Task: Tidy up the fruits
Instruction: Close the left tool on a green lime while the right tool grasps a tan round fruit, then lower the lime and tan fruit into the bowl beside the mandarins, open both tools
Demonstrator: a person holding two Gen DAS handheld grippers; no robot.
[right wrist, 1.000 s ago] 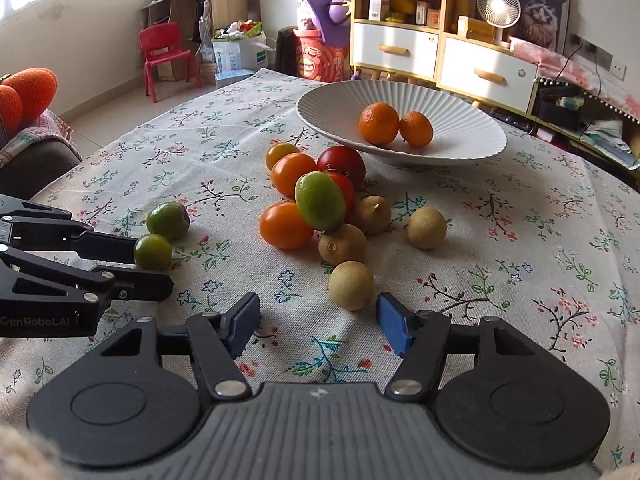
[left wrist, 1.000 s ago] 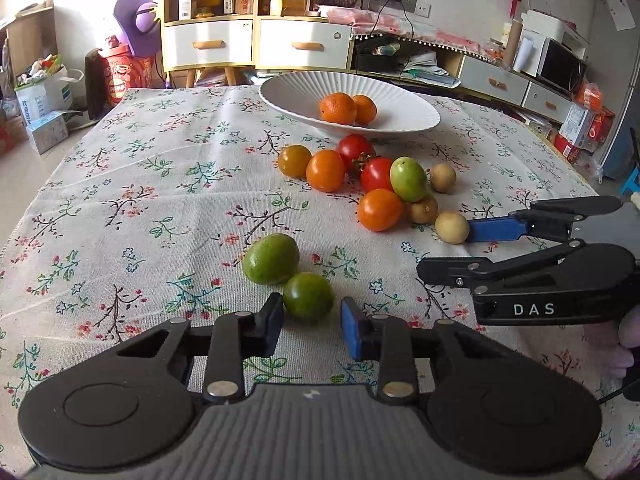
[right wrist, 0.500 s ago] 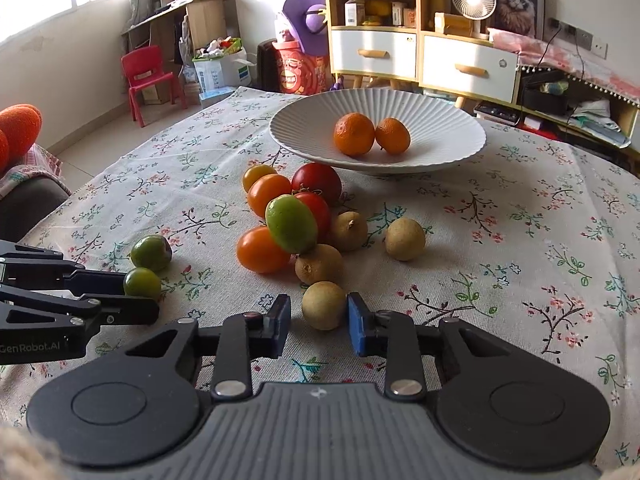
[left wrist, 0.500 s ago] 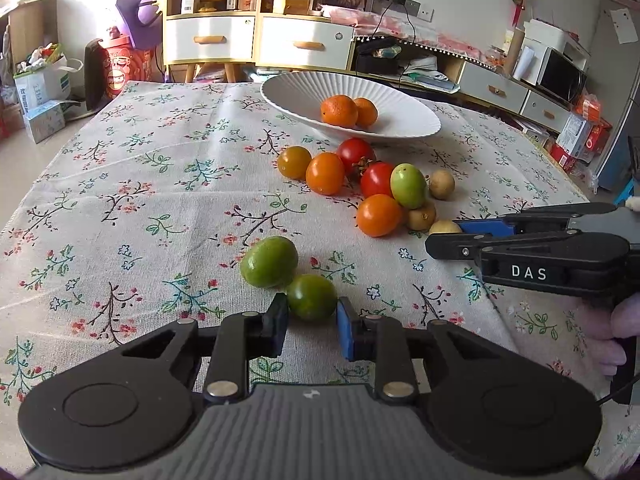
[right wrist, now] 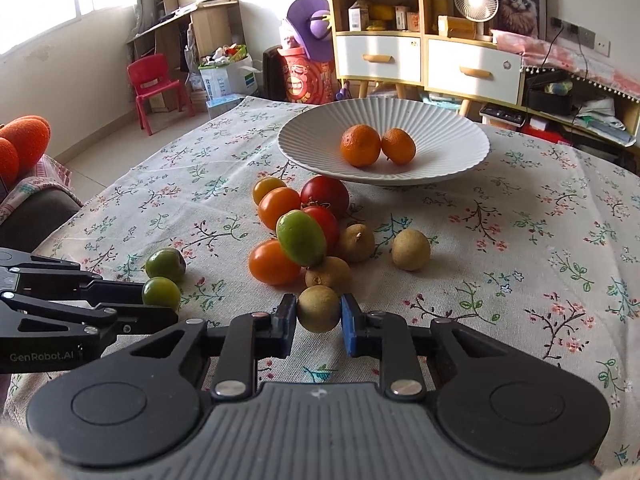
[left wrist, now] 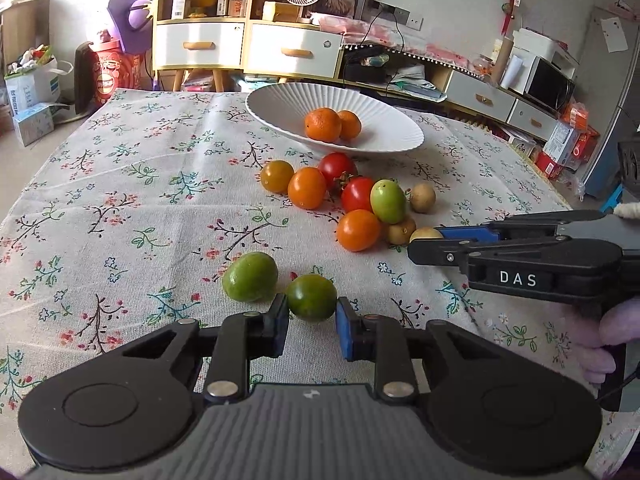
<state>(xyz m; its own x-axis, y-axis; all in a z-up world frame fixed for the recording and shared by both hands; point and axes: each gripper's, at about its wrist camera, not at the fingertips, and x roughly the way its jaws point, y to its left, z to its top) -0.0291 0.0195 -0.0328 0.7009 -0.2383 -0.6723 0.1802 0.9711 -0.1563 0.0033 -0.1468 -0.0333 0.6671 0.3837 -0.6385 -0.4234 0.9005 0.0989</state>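
My white bowl (right wrist: pixel 384 148) near the table's far edge holds two oranges (right wrist: pixel 360 145). Loose fruit (left wrist: pixel 352 200) sits clustered mid-table (left wrist: pixel 120 200), just short of the bowl. My left gripper (left wrist: pixel 311 320) is clamped on a green fruit (left wrist: pixel 312 297); my right gripper (right wrist: pixel 319 320) pinches a brown longan (right wrist: pixel 318 308). Only my right view shows the red chair (right wrist: pixel 154 84); only my left shows the microwave (left wrist: pixel 550 84).

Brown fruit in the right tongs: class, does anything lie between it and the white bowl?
Yes. Between the brown fruit and the white bowl sits the cluster of tomatoes and two more brown fruits.
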